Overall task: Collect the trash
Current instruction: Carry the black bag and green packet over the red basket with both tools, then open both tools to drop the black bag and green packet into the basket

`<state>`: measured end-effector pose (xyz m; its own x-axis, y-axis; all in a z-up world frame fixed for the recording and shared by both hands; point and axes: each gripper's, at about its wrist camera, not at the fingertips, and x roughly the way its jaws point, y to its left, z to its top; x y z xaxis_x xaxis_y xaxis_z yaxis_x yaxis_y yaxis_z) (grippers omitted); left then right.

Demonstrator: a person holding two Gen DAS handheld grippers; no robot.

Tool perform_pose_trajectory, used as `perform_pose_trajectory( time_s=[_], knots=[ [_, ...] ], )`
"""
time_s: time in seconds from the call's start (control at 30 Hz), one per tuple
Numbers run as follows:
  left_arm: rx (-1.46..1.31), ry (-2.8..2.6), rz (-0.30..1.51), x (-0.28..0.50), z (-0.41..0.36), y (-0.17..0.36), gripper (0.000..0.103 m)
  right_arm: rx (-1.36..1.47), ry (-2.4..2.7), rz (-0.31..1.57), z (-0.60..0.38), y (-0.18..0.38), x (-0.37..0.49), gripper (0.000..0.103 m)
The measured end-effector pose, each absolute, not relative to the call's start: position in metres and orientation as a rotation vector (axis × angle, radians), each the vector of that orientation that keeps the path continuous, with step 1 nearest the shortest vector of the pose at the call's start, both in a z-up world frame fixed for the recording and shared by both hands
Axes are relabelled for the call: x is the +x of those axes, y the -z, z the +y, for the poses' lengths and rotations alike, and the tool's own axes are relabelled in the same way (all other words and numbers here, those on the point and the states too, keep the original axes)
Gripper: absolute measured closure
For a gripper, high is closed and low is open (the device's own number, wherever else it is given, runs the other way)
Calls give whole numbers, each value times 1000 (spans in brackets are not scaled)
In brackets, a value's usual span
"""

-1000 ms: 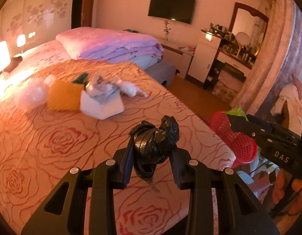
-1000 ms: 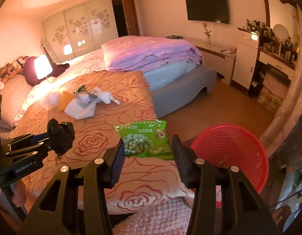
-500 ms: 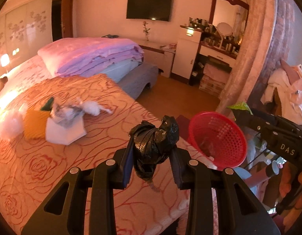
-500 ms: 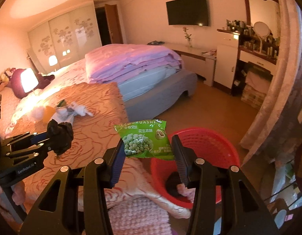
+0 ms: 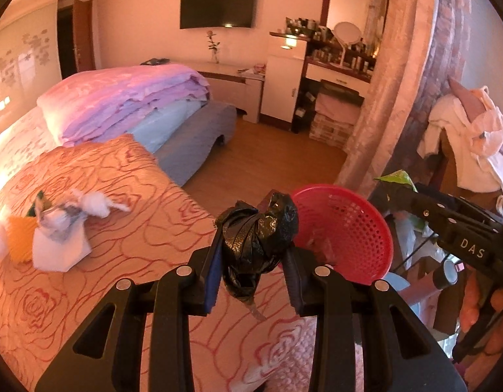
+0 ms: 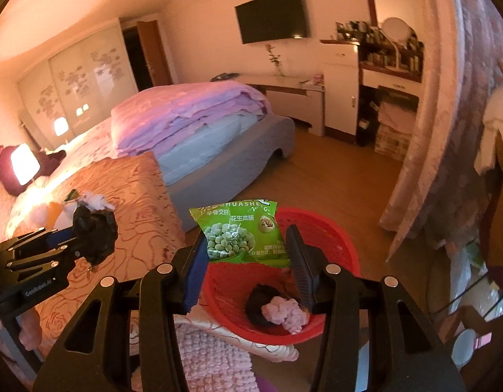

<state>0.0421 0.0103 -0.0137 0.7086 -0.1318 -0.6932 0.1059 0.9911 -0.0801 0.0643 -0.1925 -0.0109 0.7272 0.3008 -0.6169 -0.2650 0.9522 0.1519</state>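
My left gripper [image 5: 253, 254] is shut on a crumpled black plastic bag [image 5: 258, 235], held over the bed's edge just left of the red basket [image 5: 355, 228]. My right gripper [image 6: 246, 245] is shut on a green snack packet [image 6: 240, 232], held above the red basket [image 6: 336, 238]. Inside the basket lie a dark item [image 6: 261, 300] and a pink crumpled wad [image 6: 284, 313]. The left gripper with the black bag [image 6: 93, 232] shows at the left of the right wrist view.
More trash lies on the orange rose bedspread [image 5: 88, 277]: white paper [image 5: 60, 245], a yellow item [image 5: 19, 238], white tissue [image 5: 94, 201]. A folded purple quilt [image 5: 127, 98] is behind. A curtain [image 6: 424, 163] and clothes chair [image 5: 463, 150] stand right of the basket.
Both grippers have swung right, away from the bed toward the red basket. The right gripper's packet now hangs over the basket, whose contents have come into view. Both grips are unchanged.
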Motion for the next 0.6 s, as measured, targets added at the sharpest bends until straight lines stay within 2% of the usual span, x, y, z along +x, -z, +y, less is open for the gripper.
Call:
perform_pose_trajectory(
  time_s=[0.6],
  knots=[
    [21, 271, 911, 93, -50, 59, 71, 141, -210, 810, -226, 47, 90, 57]
  ],
)
